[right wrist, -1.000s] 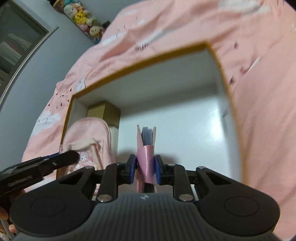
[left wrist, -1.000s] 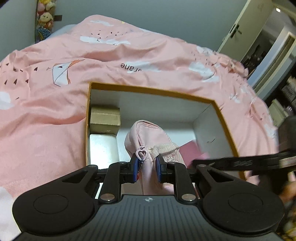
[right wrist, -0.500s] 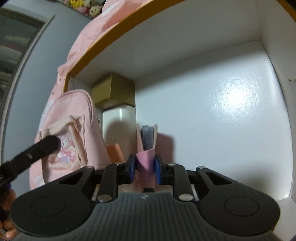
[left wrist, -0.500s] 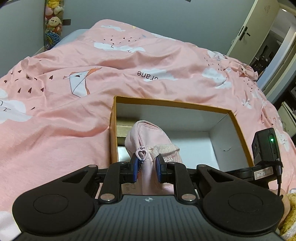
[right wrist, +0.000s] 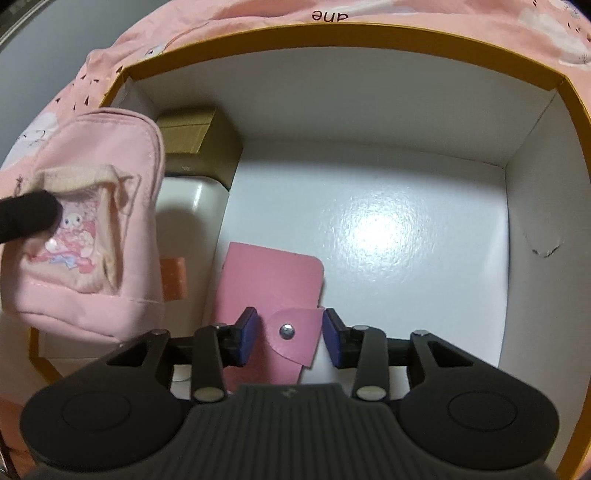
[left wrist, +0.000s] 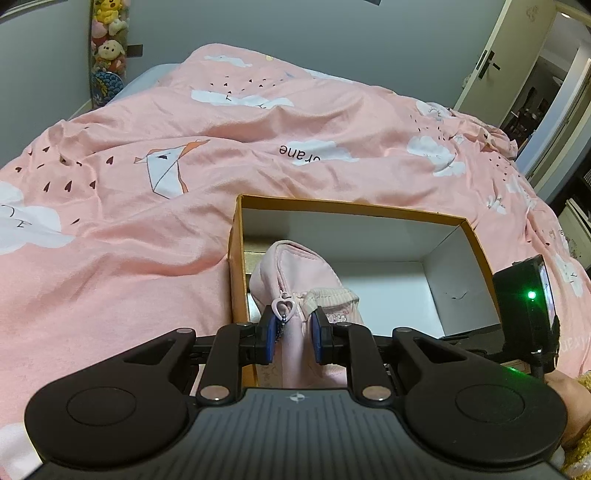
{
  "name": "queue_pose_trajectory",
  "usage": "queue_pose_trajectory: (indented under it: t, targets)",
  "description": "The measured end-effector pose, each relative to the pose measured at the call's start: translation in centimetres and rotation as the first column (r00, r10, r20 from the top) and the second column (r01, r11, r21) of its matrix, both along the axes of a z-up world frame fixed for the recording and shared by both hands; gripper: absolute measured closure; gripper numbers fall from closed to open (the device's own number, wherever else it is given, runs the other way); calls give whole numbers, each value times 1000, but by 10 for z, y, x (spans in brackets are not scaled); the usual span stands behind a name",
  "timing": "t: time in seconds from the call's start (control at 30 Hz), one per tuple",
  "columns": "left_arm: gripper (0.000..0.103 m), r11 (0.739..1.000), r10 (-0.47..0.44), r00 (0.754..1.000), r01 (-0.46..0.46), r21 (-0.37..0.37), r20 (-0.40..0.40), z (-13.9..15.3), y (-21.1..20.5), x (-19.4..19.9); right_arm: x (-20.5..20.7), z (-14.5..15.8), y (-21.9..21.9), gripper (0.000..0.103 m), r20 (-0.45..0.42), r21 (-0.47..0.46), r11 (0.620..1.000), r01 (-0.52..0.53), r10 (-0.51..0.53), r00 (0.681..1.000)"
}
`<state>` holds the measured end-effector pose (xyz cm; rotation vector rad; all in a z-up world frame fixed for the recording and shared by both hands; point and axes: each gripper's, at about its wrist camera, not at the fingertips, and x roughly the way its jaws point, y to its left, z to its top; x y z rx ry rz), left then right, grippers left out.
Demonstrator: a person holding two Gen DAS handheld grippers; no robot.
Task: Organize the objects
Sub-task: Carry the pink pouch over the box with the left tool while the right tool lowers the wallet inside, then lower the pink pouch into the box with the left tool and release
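Boxed pink wallet (right wrist: 271,280) lies between right hand-held gripper's (right wrist: 289,338) parted fingers.

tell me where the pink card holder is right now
In the right wrist view the card holder lies flat on the box floor, between the open right gripper's fingers, right of the pink pouch held by the left gripper.

There is one white cardboard box with orange rim (right wrist: 369,29), one pink fabric pouch (right wrist: 92,206), one pink snap wallet (right wrist: 269,280), one gold carton (right wrist: 199,144), and one white case (right wrist: 192,206).
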<state>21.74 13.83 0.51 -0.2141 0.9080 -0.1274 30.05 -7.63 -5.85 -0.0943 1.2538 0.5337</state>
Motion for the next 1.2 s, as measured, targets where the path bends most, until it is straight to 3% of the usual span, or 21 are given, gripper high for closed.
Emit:
queue_pose_trajectory:
  t: [0.2, 0.37, 0.63, 0.73, 0.93, 1.2]
  targets:
    - [82, 1000, -6, 1000, 6, -9, 6, 2, 2, 0, 1, -1, 0, 60, -14, -14, 1000, -9, 9, 1000]
    - [82, 1000, -15, 1000, 15, -21, 6, 3, 3, -1, 8, -7, 7, 68, -43, -3, 1000, -16, 16, 999]
    - [82, 999, -31, 1000, 31, -8, -1, 2, 1, 0, 15, -10, 5, 68, -68, 38, 998, -50, 52, 996]
    - [82, 999, -43, 999, 43, -13, -10, -1, -3, 2, 20, -5, -7, 69, -91, 76, 997, -13, 20, 996]
    - [82, 994, -94, 995, 91, -60, -43, -17, -24, 7, 14, 27, -39, 68, 77, 45, 998, 43, -47, 996]
    - [82, 988, -113, 986, 99, -115, -124, -52, -39, 14, 10, 24, -55, 65, 58, 100, 992, 74, -81, 995]
